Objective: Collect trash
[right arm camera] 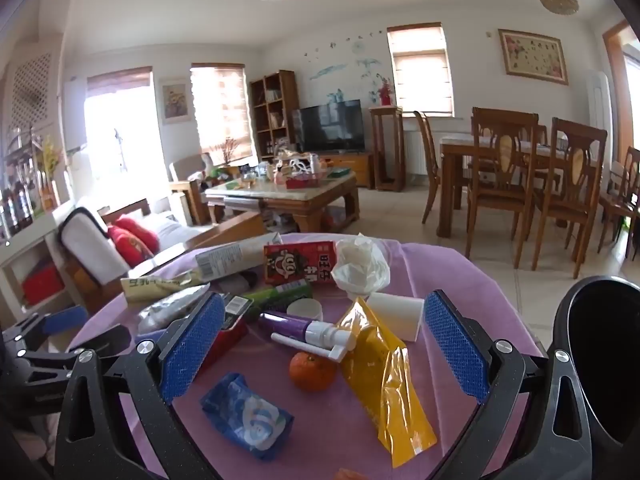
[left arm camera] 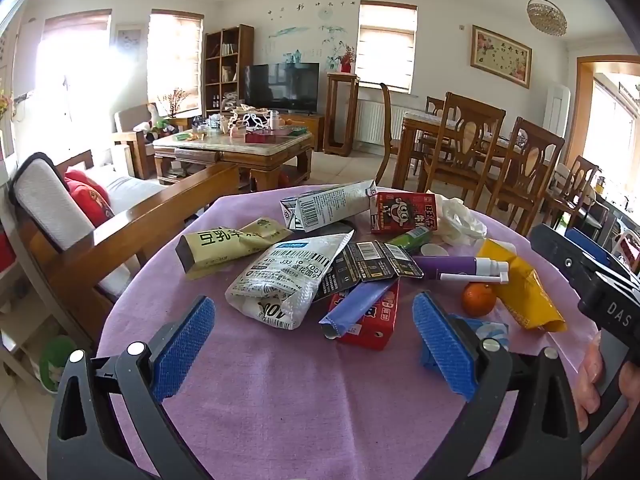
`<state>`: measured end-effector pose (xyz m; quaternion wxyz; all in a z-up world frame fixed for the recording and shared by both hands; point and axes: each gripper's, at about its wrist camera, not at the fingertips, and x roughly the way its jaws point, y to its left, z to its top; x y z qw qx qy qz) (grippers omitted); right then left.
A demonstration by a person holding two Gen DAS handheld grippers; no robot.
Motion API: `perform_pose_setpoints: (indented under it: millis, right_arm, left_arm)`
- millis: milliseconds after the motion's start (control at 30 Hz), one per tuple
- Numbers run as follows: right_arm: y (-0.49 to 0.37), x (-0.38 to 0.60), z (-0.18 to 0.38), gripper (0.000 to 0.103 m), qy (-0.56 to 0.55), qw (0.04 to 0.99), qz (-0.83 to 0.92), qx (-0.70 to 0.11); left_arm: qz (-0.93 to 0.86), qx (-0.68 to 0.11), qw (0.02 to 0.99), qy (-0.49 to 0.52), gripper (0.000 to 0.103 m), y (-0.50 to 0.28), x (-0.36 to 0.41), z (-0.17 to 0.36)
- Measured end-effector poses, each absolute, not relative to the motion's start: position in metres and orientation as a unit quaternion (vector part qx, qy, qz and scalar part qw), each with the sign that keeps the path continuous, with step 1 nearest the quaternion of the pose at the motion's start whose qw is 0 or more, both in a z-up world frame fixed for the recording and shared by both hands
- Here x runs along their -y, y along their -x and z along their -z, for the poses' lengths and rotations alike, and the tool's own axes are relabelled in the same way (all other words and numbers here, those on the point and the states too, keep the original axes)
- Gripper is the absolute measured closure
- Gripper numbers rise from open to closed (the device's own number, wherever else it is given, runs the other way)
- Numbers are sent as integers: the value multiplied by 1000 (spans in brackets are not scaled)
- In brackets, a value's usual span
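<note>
Between wide right tool [right arm camera: 324,344] fingers: yellow pouch [right arm camera: 384,376], orange [right arm camera: 312,371]; left tool [left arm camera: 314,344] wide, empty.

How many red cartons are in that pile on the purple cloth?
2. One red milk carton with a cartoon face stands at the pile's far side beside the crumpled white tissue. A second red carton lies near the front under a blue-purple wrapper. Others may be buried.

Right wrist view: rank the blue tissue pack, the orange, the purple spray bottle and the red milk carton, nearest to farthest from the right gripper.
From the right gripper:
1. Blue tissue pack, low left.
2. Orange, centre.
3. Purple spray bottle, behind the orange.
4. Red milk carton, far edge.
</note>
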<state>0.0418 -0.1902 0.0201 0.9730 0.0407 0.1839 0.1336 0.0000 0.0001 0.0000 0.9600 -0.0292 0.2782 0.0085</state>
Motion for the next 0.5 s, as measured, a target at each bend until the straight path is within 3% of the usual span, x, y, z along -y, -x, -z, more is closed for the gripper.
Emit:
perform_pose_setpoints:
  millis: [500]
  right_arm:
    - [-41, 187, -20, 4, -44, 973, -134, -184]
  left_arm:
    - [-8, -278, 960, 30, 5, 0, -1, -1]
